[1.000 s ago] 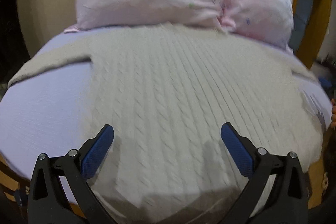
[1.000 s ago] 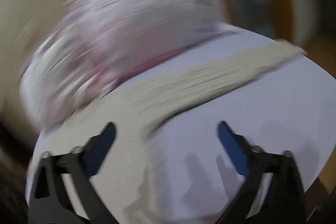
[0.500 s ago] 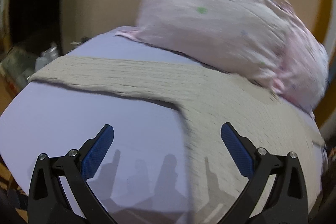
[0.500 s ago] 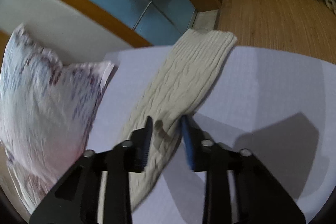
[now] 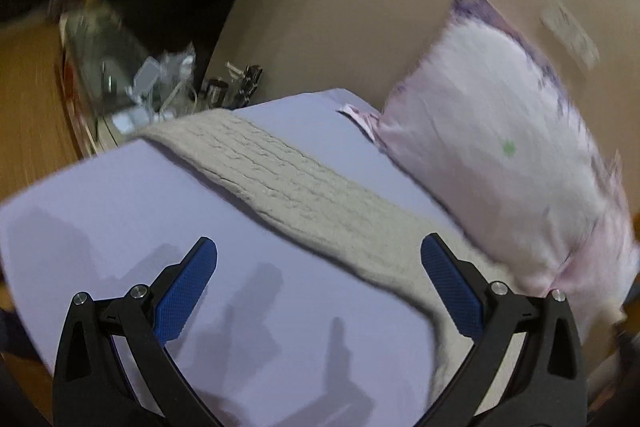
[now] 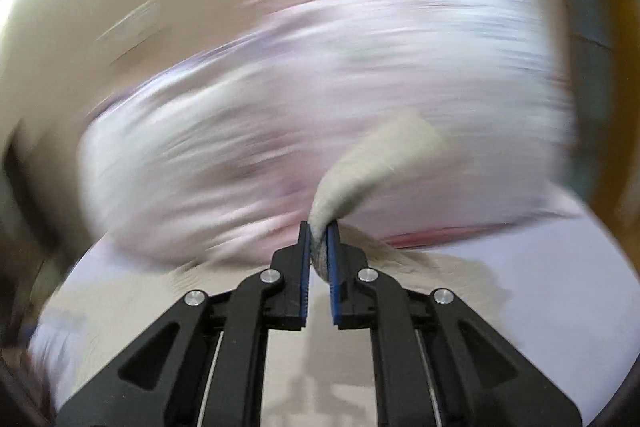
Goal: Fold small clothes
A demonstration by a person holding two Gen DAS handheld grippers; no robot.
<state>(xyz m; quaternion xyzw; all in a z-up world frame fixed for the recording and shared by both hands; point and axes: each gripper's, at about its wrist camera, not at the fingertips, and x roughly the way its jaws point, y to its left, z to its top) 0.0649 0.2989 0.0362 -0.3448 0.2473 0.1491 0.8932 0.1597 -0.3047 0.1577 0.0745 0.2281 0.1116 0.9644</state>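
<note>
Right gripper, lower centre: pinching sweater sleeve, jaws nearly closed. Left gripper, bottom of frame: hovering wide open, empty, over sheet.

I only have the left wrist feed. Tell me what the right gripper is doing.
Observer: The right gripper is shut on the sweater sleeve, with the knit bunched between its blue pads.
Operator: Say whether that sleeve is flat on the bed.
Observer: No. It is raised off the lavender sheet, and its free end stands in front of the pink pillow.
Operator: Report what lies under the gripper.
Observer: More beige knit, spread on the sheet below the fingers. That view is badly motion-blurred, so finer detail is unclear.
</note>
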